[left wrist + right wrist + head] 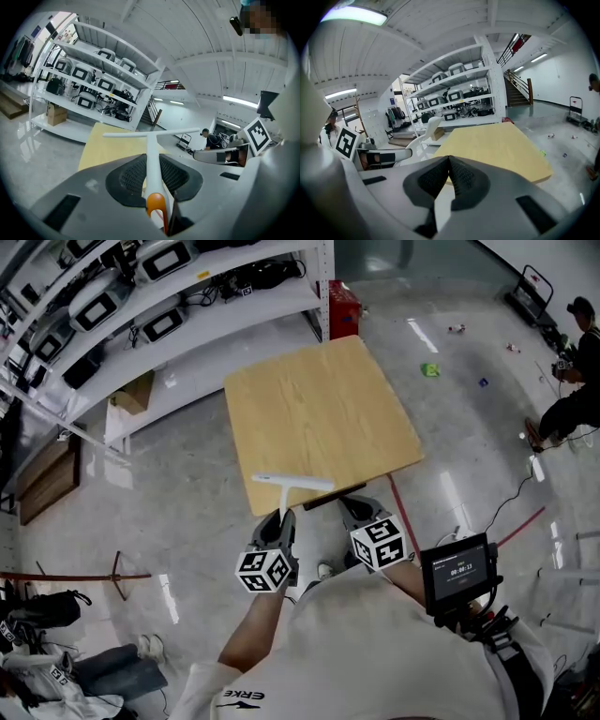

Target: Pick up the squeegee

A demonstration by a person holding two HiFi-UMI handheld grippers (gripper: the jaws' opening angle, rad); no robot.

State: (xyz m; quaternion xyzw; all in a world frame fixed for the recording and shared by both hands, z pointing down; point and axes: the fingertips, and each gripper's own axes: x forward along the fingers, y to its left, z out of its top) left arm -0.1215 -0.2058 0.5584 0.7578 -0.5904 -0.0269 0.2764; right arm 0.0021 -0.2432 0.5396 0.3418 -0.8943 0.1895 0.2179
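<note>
Well, in the head view the left tongs (279, 518) grip the squeegee (292, 483) by its handle, with the blade lying crosswise over the near edge of the worktop (319, 399). The right tongs (349, 506) sit just beside them, over that same edge.

In the left gripper view I see the jaws clamped on the white handle, its orange end (156, 204) toward the camera. The blade stands out ahead with the worktop beyond it.

In the right gripper view the jaws are pressed together with nothing between them, aimed across the worktop.

I judge the pick-up as good as done: the squeegee looks clear of the surface, and what is left is only to hold it steady.
</note>
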